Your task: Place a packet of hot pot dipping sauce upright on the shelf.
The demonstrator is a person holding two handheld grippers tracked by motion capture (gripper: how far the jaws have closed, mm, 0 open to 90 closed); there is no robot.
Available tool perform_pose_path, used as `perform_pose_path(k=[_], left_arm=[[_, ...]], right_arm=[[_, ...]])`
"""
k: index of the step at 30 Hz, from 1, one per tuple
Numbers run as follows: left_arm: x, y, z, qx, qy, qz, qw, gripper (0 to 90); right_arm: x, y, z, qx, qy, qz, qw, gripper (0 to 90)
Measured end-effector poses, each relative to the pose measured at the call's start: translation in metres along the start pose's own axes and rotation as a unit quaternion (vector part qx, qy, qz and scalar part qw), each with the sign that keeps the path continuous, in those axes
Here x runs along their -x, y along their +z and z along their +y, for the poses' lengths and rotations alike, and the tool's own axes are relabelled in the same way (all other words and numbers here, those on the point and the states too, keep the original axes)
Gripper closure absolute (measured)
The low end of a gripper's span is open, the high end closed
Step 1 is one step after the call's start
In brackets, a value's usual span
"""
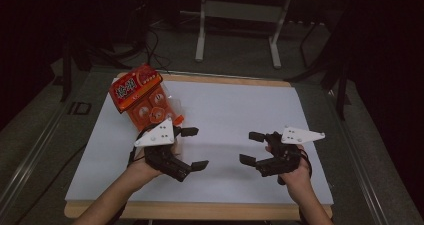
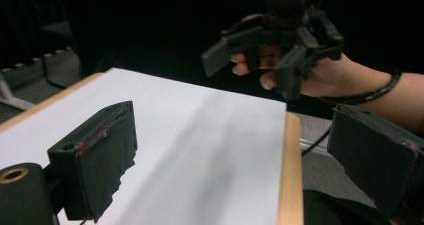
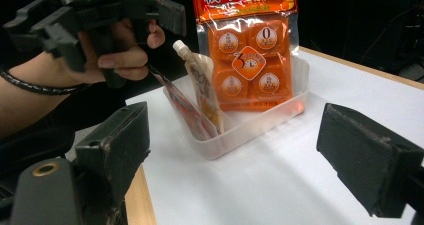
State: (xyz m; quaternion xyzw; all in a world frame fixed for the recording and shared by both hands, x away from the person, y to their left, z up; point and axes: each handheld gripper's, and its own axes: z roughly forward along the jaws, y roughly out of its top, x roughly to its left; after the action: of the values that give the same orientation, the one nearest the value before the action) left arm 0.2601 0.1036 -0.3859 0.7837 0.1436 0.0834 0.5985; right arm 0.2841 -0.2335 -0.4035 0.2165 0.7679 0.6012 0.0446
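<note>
A clear plastic tray (image 3: 280,116) stands at the white sheet's far left (image 1: 176,116). An orange snack pack (image 1: 142,96) with red lettering stands upright in it (image 3: 247,50), beside a spouted pouch (image 3: 202,87) and a thin red sachet (image 3: 181,105). My left gripper (image 1: 195,148) hovers just in front of the tray, open, with nothing between its jaws (image 2: 235,175). My right gripper (image 1: 251,148) faces it from the right, also open and holding nothing (image 3: 240,160). Each gripper view shows the other hand's gripper farther off: the right gripper (image 2: 280,40) and the left gripper (image 3: 100,15).
A white sheet (image 1: 235,110) covers a wooden board (image 1: 200,211) whose edge shows at front and back. Metal stand legs (image 1: 201,30) rise from the floor behind the table. A rail (image 1: 30,150) runs along the left side. The surroundings are dark.
</note>
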Motion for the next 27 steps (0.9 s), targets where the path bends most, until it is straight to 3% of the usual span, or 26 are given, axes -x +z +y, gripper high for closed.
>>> perform_pose_path(k=[17, 22, 27], left_arm=[[0.035, 0.03, -0.015, -0.012, 0.019, -0.054, 0.9983, 6.2], [0.041, 0.034, -0.025, -0.017, 0.03, -0.063, 0.9974, 6.7], [0.043, 0.039, -0.036, -0.02, 0.027, -0.068, 0.9971, 6.7]], right_arm=[[0.001, -0.009, -0.019, -0.001, 0.004, -0.021, 0.9998, 13.6], [0.003, -0.011, -0.028, -0.006, 0.007, -0.029, 0.9995, 13.6], [0.006, -0.012, -0.033, -0.004, 0.008, -0.038, 0.9992, 13.6]])
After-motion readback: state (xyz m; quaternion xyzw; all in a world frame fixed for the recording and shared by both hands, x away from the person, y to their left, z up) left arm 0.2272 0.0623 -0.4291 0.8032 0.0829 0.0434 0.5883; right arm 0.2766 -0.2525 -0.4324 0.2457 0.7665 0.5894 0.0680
